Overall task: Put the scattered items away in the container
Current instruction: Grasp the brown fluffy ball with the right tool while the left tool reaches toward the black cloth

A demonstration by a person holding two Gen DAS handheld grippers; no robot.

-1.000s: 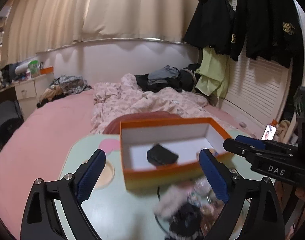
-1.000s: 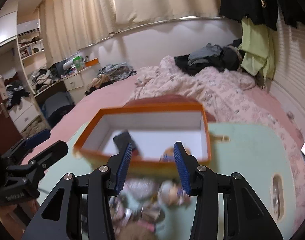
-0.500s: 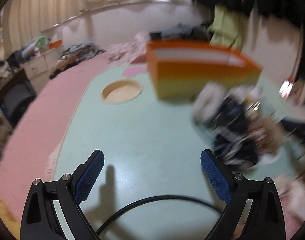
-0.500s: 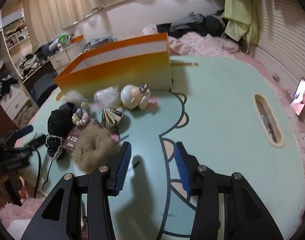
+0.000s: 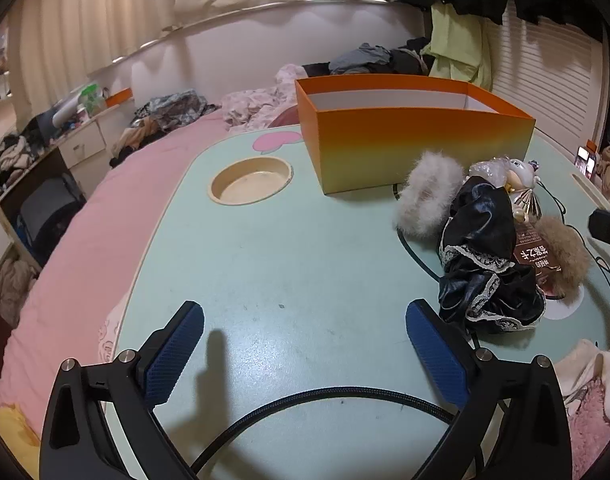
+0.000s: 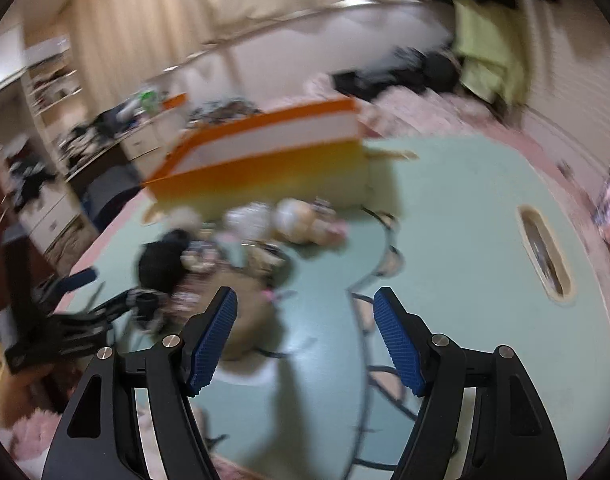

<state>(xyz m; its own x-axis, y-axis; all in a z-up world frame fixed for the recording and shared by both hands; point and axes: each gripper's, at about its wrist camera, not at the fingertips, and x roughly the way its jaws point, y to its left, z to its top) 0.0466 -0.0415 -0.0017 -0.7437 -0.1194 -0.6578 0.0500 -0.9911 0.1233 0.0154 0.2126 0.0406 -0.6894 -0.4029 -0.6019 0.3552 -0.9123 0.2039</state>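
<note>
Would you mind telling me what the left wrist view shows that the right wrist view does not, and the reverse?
Only the left wrist view shows the round cup recess in the table, the white fluffy scrunchie sharply, and the left gripper wide open over bare tabletop, with a black cable looping beneath it.

Only the right wrist view, which is blurred, shows the oval slot and the right gripper, its jaws opening with nothing between them.

Both show the orange box, the pile of items beside it with its black lace-trimmed fabric, and the mint-green table.
</note>
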